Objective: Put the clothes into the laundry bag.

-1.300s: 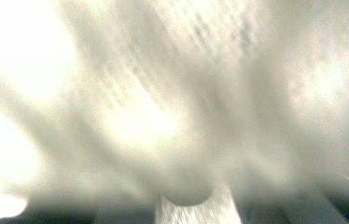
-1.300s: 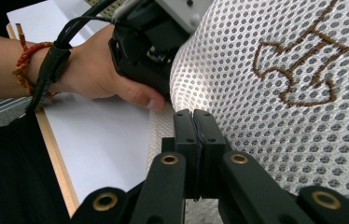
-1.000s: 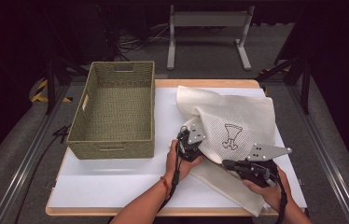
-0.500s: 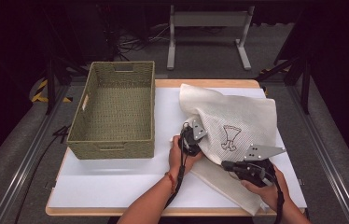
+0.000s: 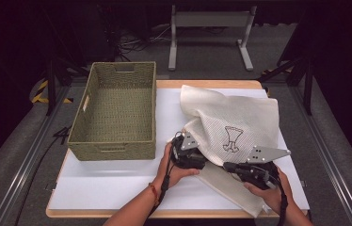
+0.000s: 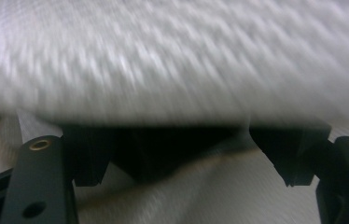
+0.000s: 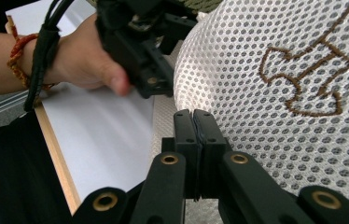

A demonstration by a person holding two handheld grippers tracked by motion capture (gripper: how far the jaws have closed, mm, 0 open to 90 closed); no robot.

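A white mesh cloth [image 5: 240, 120] with a brown embroidered emblem [image 5: 233, 139] lies bunched on the right half of the table. My left gripper [image 5: 197, 157] is at the cloth's left edge. In the left gripper view its jaws [image 6: 191, 158] stand apart after just opening, with blurred cloth [image 6: 172, 60] close ahead and below but nothing pressed between the pads. My right gripper [image 5: 228, 166] rests on the cloth's near strip, pointing left. Its jaws [image 7: 193, 116] are shut tight against the mesh [image 7: 275, 121]. I cannot tell whether a layer is pinched.
An empty woven basket [image 5: 84, 127] stands at the left of the white tabletop [image 5: 108, 183]. Bare white surface lies in front of the basket. The table's wooden near edge [image 7: 58, 158] runs beside the left hand [image 7: 79, 60]. Dark floor and a metal stand [image 5: 209, 19] lie beyond the table.
The left gripper's jaws have opened and let go of the cloth fold, and the left hand has drawn back a little toward the near edge. The right gripper has stayed put.
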